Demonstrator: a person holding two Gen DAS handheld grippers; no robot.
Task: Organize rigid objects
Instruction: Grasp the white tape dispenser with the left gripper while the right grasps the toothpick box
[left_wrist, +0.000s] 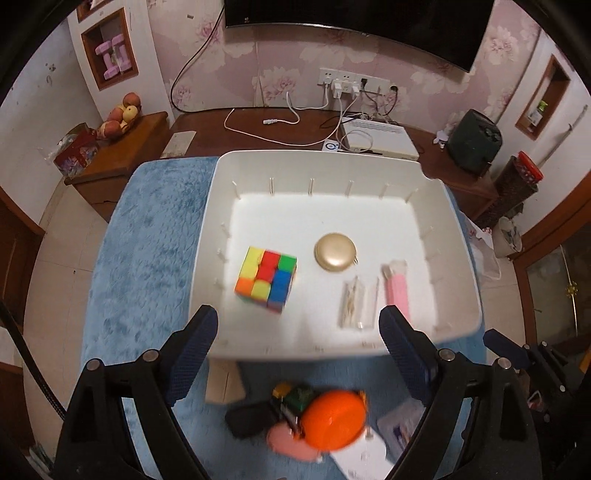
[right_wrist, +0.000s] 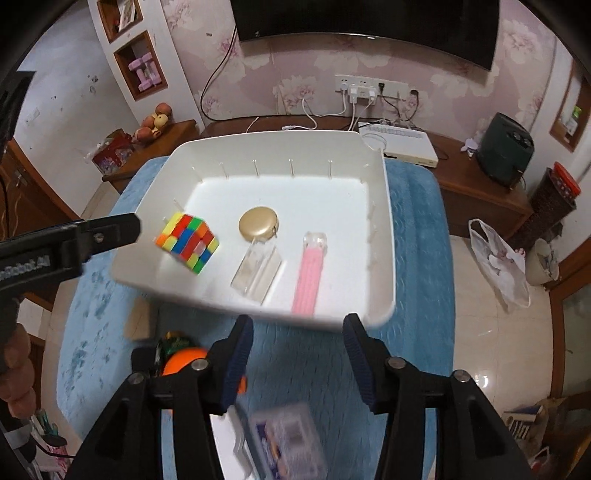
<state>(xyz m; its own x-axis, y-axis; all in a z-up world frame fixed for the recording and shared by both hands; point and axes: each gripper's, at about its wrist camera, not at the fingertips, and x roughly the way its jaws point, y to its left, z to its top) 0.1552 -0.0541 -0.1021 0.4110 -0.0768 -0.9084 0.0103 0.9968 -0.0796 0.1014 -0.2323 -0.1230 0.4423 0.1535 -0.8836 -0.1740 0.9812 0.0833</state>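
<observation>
White rectangular plastic bin (left_wrist: 221, 206) w/ slotted inner walls sat on a blue fluffy cloth (left_wrist: 147, 236) over the surface, just ahead of both claws. Inside: a multicoloured puzzle cube (left_wrist: 266, 278) at the left, a round gold compact-like disc (left_wrist: 335, 252) mid, a clear plastic box (left_wrist: 357, 302) beside it, and a pink stick bundle in a clear sleeve (left_wrist: 398, 286) furthest right.

Left claw (left_wrist: 297, 330) was spread wide, nothing between its blue-padded fingers (left_wrist: 195, 347); the cube lay just beyond its left finger. Right claw (right_wrist: 297, 345) was partly parted, empty, pink bundle just ahead of its gap.

Below/behind the left claw: an orange round lid-like object (left_wrist: 334, 419) atop a blurred pile, incl. a pink thing (left_wrist: 286, 443) and white card (left_wrist: 360, 459).

Only the right view showed the left claw from the side (right_wrist: 110, 227), over the bin's left rim, plus the person's hand (right_wrist: 16, 373) and a clear case w/ purple label (right_wrist: 288, 443) under the right claw. Only the left view showed the right claw's tip (left_wrist: 502, 341), at its right edge.
</observation>
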